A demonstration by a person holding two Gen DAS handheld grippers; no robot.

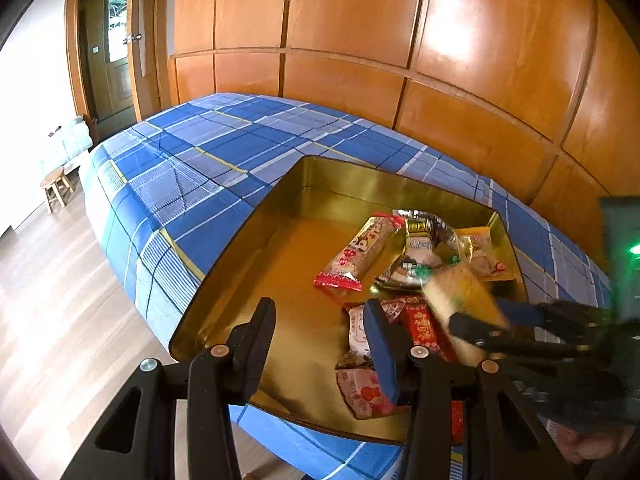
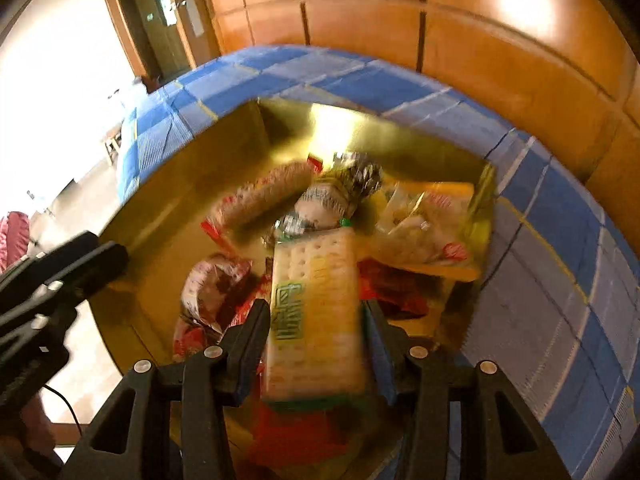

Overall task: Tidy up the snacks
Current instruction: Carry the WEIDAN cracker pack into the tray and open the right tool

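Cracker packet (image 2: 314, 312), light, stiff and breakable inside slick film, hangs over the gold tin (image 1: 256, 216). Left claw (image 1: 320, 344), part open and empty, hovers at the tin's near-left rim; right claw (image 2: 316, 320) pinches the packet across its long edges.

Black tongs (image 1: 320, 344), blue pads (image 1: 382, 350), silver screws

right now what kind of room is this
Probably a bedroom in a home: a bed under a blue plaid sheet, glossy wooden wall panels behind it, and a small wooden stool on the wood floor.
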